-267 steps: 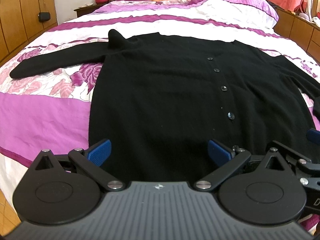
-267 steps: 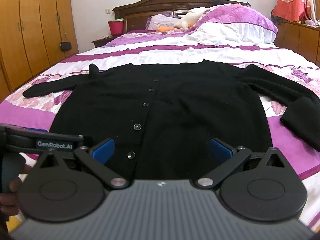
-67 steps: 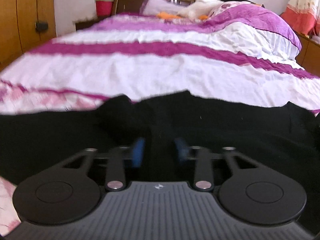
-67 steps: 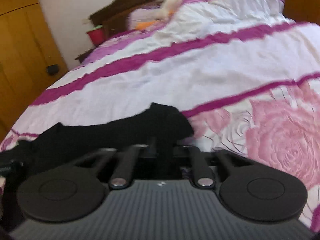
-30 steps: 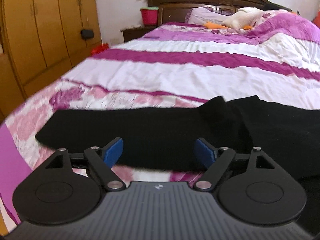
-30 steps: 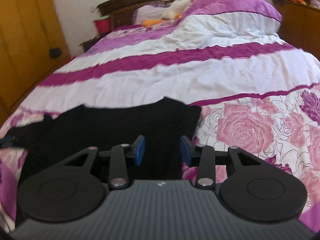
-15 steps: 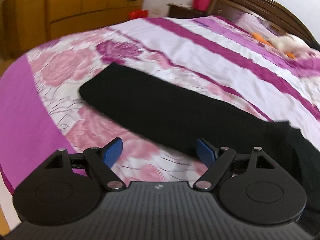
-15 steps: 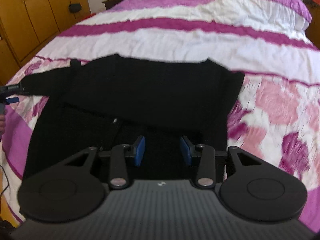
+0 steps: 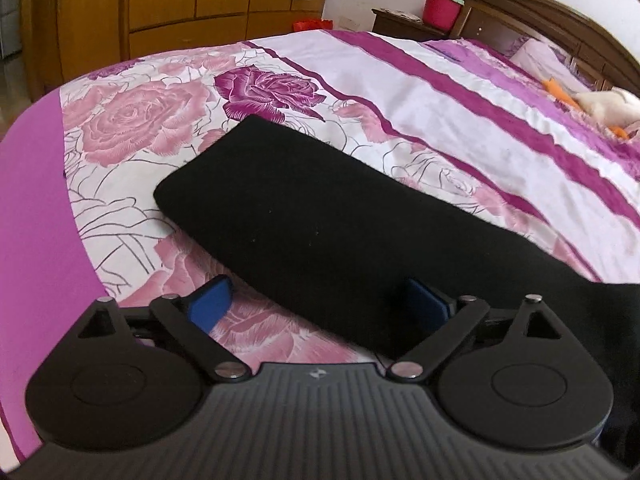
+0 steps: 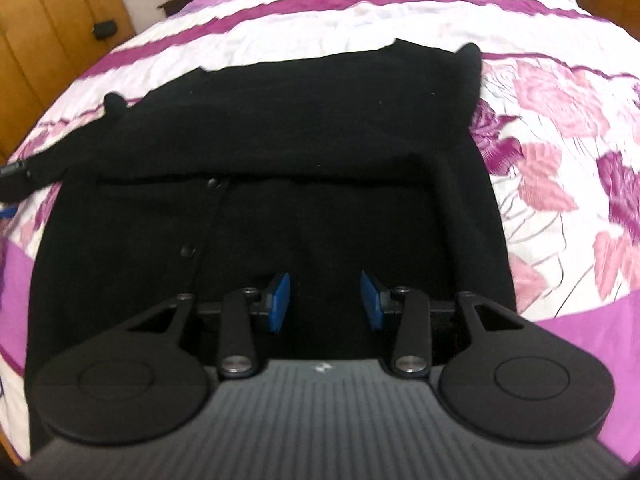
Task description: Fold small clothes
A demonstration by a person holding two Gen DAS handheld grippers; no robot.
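Observation:
A black buttoned cardigan (image 10: pixel 280 184) lies flat on the bed. Its right sleeve is folded across the chest, with a fold edge running across the body. Its left sleeve (image 9: pixel 320 216) still stretches out to the side over the rose-printed cover. My left gripper (image 9: pixel 320 304) is wide open and empty, low over that sleeve near its middle. My right gripper (image 10: pixel 325 300) is partly open and empty, above the lower body of the cardigan. The left gripper's tip shows at the far left of the right wrist view (image 10: pixel 10 184).
The bed (image 9: pixel 460 92) has a pink, purple and white cover. Wooden wardrobes (image 9: pixel 180 8) stand left of it. A nightstand with a red bucket (image 9: pixel 440 4) and the headboard are at the far end. Pillows (image 9: pixel 604 104) lie near the headboard.
My left gripper moved left along the outstretched sleeve and came lower over it. My right gripper pulled back toward the hem, so more of the folded cardigan shows.

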